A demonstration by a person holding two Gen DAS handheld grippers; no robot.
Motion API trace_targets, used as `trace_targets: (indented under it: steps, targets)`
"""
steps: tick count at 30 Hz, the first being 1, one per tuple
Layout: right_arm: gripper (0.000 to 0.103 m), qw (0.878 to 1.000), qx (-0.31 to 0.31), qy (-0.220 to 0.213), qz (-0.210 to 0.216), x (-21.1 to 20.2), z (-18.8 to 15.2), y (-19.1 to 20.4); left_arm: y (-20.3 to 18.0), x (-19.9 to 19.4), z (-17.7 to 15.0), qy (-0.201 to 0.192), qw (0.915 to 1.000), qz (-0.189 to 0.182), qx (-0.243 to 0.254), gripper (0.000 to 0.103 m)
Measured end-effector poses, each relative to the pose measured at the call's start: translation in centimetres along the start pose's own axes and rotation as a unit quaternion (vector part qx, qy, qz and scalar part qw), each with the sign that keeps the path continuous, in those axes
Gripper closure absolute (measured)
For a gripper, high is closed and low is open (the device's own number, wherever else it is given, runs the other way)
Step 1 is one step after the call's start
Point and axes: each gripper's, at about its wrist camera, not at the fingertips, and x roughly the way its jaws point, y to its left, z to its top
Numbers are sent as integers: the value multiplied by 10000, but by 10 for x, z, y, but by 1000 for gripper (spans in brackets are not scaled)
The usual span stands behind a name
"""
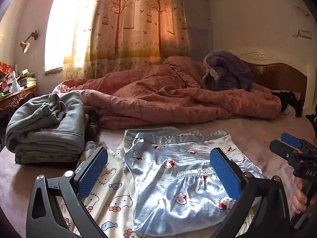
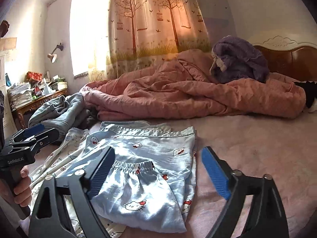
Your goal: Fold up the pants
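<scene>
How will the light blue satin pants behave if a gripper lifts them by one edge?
The blue pants look glossy, so probably slippery between the pads. Their soft wrinkles suggest they will droop, and the fold may fall open. They seem thin, likely light.

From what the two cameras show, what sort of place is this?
Most likely a home bedroom: a rumpled pink quilt lies on a bed with a carved wooden headboard, a tree-printed curtain covers the window, and light blue satin cartoon-cat pants lie on the mattress.
</scene>
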Motion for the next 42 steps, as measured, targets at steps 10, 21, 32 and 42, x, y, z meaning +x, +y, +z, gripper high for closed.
trace_targets:
  steps: [10, 21, 32, 42]
  targets:
    - [0, 9994, 88, -277, -201, -7, 2, -14, 8, -18, -1, -816, 9965, 185, -69, 1]
    - [0, 9996, -24, -263, -132, 1, 8, -29, 20, -29, 4, -984, 9939, 448, -211, 1]
    - [8, 9995, 42, 206, 230, 6, 9, -33, 37, -16, 5, -584, 9962, 433, -483, 1]
    - [9, 9950, 794, 473, 373, 16, 23, -67, 68, 18, 2, 83, 9970, 539, -552, 1]
